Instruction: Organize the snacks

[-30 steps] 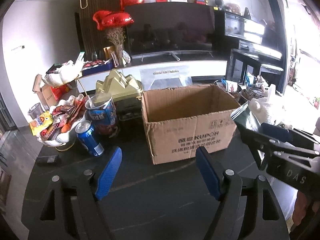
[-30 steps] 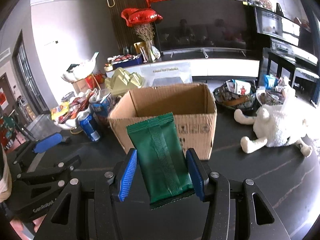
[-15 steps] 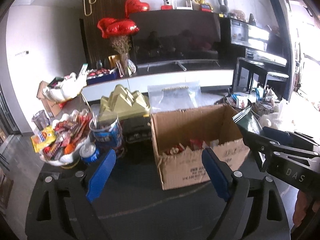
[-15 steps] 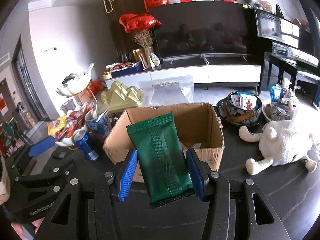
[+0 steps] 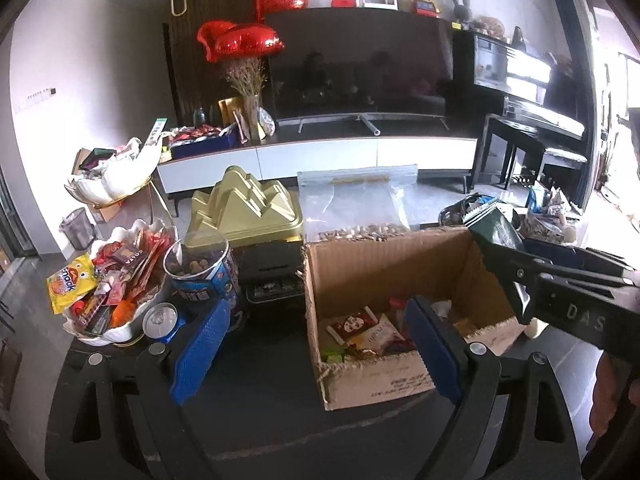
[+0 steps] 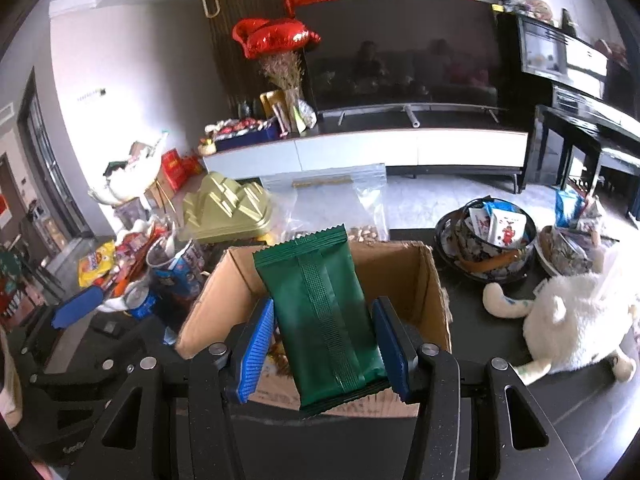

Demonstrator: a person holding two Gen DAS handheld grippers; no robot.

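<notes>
My right gripper [image 6: 324,344] is shut on a dark green snack packet [image 6: 320,312] and holds it upright over the near edge of the open cardboard box [image 6: 400,268]. In the left wrist view the box [image 5: 384,256] holds several snack packets [image 5: 360,328], and the green packet's top [image 5: 496,224] shows above the box's right wall. My left gripper [image 5: 316,356] is open and empty, low in front of the box's left corner. A white shell-shaped bowl [image 5: 116,332] heaped with snacks stands to the left.
A blue can [image 5: 160,324] and a clear tub of snacks [image 5: 200,272] stand beside the bowl. A gold tin [image 5: 244,208] and a zip bag [image 5: 356,200] lie behind the box. A white plush toy [image 6: 572,320] and dark baskets [image 6: 484,236] lie to the right.
Both grippers have risen and moved forward, so the box's inside now shows. The green packet has moved from in front of the box to over its near edge.
</notes>
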